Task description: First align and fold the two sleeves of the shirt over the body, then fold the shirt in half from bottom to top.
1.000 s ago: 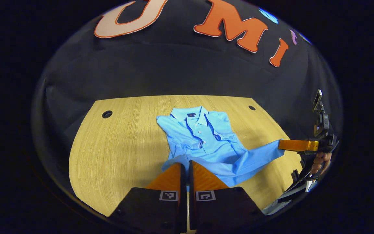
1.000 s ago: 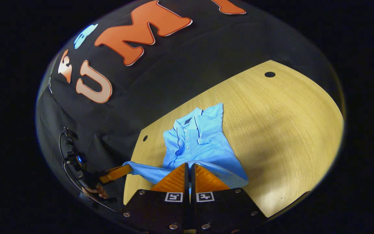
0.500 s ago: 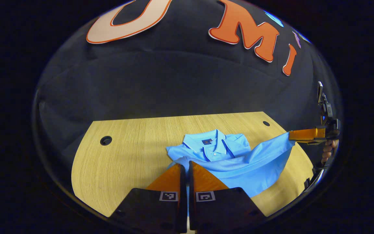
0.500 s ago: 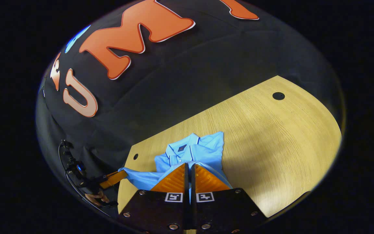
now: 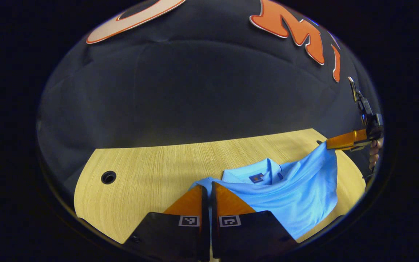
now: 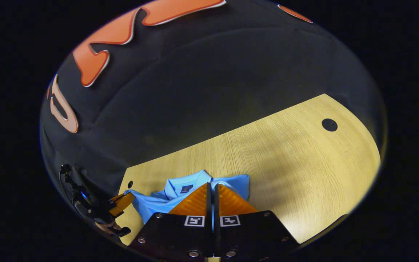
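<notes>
Bottom-to-top fold in progress. The shirt (image 5: 296,193) lay on the table (image 5: 147,174), its hem raised toward the collar (image 5: 256,174). The left gripper (image 5: 209,187) and right gripper (image 6: 212,187) were each closed on a hem corner. Both corners were best carried level and laid just below the collar

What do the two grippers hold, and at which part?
Both hold the shirt by its bottom hem: left gripper at one corner, right gripper at the other.
</notes>
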Demonstrator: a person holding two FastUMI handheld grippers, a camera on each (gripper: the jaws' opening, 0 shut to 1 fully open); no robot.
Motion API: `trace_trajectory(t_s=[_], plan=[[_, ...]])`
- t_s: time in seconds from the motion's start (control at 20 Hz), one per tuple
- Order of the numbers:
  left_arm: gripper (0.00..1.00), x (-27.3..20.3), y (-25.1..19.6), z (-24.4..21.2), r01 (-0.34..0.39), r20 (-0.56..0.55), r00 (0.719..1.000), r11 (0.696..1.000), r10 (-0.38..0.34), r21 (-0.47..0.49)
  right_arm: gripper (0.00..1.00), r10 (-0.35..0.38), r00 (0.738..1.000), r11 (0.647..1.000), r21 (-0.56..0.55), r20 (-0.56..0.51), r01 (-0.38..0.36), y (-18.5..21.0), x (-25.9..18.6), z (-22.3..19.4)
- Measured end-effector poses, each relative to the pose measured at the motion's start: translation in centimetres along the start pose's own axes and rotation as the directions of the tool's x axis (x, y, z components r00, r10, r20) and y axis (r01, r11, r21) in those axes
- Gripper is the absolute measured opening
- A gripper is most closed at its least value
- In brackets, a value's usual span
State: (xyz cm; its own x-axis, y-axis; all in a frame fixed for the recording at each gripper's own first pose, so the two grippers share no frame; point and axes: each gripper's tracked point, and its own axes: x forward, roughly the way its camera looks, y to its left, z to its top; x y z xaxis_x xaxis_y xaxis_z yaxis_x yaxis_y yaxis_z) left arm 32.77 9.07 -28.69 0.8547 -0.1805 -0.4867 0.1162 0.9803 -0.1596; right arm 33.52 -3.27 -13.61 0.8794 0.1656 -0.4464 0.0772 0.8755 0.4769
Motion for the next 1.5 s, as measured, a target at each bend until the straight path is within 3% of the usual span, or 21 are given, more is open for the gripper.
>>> trace_trajectory(t_s=[0.1,0.2,0.25,0.3,0.35,0.4,0.45,0.55,0.6,0.75,0.85,1.2,1.5], plan=[[0.09,0.6,0.5,0.9,0.0,0.023,1.0,1.0,0.001,-0.021,0.02,0.022,0.999,0.998,0.051,-0.031,-0.02,0.2,1.2,0.0],[0.2,0.8,0.8,2.8,-0.013,0.078,0.997,1.0,0.013,-0.004,0.06,0.031,0.999,0.998,0.06,-0.013,-0.03,0.4,1.4,0.4],[0.35,0.2,0.8,3.8,-0.017,0.109,0.994,1.0,0.016,0.014,0.23,0.01,1.0,1.0,0.026,0.022,-0.011,-0.1,1.1,1.0],[0.5,-0.3,0.7,4.4,-0.019,0.116,0.993,1.0,0.016,0.022,0.49,0.003,0.999,1.0,0.007,0.035,-0.003,-0.1,0.6,1.3],[0.55,-0.8,0.5,4.7,-0.02,0.116,0.993,0.999,0.017,0.026,0.55,-0.004,0.999,1.0,-0.004,0.038,0.004,0.0,0.0,1.4],[0.62,-1.6,0.3,4.9,-0.019,0.114,0.993,1.0,0.016,0.023,0.72,-0.007,0.999,1.0,-0.018,0.039,0.007,0.0,-0.6,1.4],[0.76,-2.4,0.0,5.1,-0.017,0.111,0.994,1.0,0.016,0.015,0.53,-0.016,0.999,0.999,-0.04,0.045,0.017,-0.1,-1.3,1.3],[0.97,-4.4,-0.1,5.5,-0.025,0.115,0.993,1.0,0.026,-0.013,0.63,-0.023,0.997,0.996,-0.088,0.067,0.029,0.0,-3.0,1.4],[1.0,-5.5,-0.2,5.8,-0.028,0.119,0.992,0.999,0.031,-0.023,0.77,-0.023,0.997,0.994,-0.107,0.078,0.031,0.2,-4.0,1.4],[1.0,-9.8,-0.9,6.7,-0.05,0.15,0.987,0.998,0.054,-0.03,0.85,-0.013,0.994,0.986,-0.164,0.11,0.031,0.9,-8.0,1.0],[0.98,-12.5,-2.3,5.4,-0.04,0.108,0.993,0.997,0.046,-0.059,0.89,-0.011,0.995,0.985,-0.172,0.098,0.028,1.1,-10.2,-0.4],[0.98,-21.6,-5.3,1.8,-0.078,0.09,0.992,0.994,0.085,-0.074,0.94,0.033,0.995,0.958,-0.285,0.095,-0.004,2.8,-17.7,-5.4],[0.98,-31.3,-7.7,0.0,-0.134,0.157,0.977,0.989,0.142,-0.059,0.96,0.068,0.987,0.929,-0.371,0.147,-0.009,3.8,-24.7,-8.4]])
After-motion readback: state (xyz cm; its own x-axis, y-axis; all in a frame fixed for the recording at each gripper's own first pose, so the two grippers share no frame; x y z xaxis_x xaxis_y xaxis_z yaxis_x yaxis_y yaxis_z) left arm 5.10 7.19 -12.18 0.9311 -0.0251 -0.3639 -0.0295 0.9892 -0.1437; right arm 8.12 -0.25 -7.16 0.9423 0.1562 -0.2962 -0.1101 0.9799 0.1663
